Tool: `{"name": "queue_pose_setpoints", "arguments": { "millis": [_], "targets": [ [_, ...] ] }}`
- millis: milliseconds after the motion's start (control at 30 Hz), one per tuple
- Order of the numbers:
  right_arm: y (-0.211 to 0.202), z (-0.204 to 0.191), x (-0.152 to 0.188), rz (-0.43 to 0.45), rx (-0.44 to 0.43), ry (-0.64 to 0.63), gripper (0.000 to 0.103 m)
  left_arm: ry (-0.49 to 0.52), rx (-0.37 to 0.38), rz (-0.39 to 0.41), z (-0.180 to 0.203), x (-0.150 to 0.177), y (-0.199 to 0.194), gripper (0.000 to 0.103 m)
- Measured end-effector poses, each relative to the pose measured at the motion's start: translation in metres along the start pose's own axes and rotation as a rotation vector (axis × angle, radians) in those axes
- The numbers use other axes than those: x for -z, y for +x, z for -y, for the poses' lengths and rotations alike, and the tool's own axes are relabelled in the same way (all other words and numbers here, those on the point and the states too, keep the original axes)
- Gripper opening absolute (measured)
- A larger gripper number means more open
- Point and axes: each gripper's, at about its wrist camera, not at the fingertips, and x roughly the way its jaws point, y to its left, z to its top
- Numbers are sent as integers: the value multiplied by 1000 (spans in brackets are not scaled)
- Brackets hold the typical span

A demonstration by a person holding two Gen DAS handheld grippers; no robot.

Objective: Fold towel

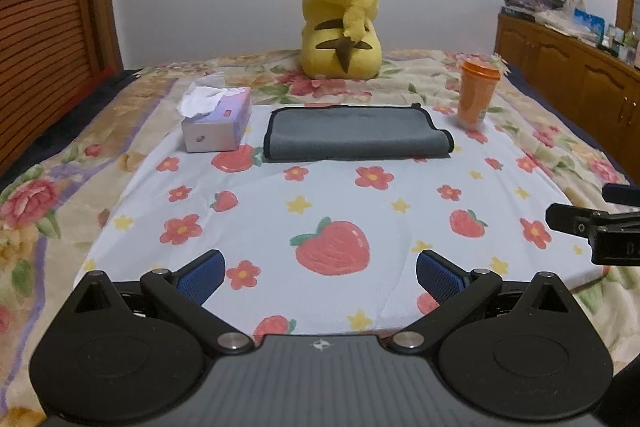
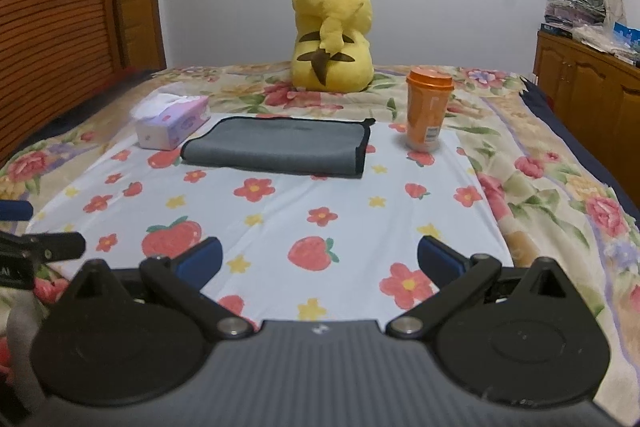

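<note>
A grey towel [image 1: 356,133] with black edging lies folded into a long flat rectangle on the white strawberry-print cloth [image 1: 304,211] on the bed. It also shows in the right wrist view [image 2: 280,145]. My left gripper [image 1: 320,273] is open and empty, held well short of the towel over the cloth's near part. My right gripper [image 2: 320,261] is also open and empty, equally far back. Part of the right gripper shows at the right edge of the left wrist view [image 1: 600,227]. Part of the left gripper shows at the left edge of the right wrist view [image 2: 36,247].
A tissue box [image 1: 216,121] stands left of the towel and an orange lidded cup [image 1: 476,95] right of it. A yellow Pikachu plush [image 1: 340,23] sits behind. A wooden headboard [image 1: 48,27] is at left, a wooden cabinet [image 1: 568,75] at right.
</note>
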Motion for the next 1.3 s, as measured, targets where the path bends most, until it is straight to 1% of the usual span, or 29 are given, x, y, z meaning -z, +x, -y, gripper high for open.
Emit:
{"name": "queue_pose_setpoints", "arguments": {
  "millis": [133,267,533,667,833,1100,1300],
  "targets": [
    [-1,5,-1,15,4,26,103,-3,-10,23,-3,-1,-3,103],
    [0,10,0,18,8,57,103,6,3,44,-1,-2,-6,103],
    [-3,13,-1,52,19,74,103,23,-9,108,1,-5,-15,103],
    [-7,14,-3,89,23,76,103,27,-14,138,1,-6,-19,103],
    [-10,16,-4,124,24,78,103,31,-11,153,1,-7,-22,103],
    [-14,15,-4,156,26,66,103,34,-8,189,3,-9,-30,103],
    [-18,13,-5,186,27,57,103,32,-27,231,1,-10,-35,103]
  ]
}}
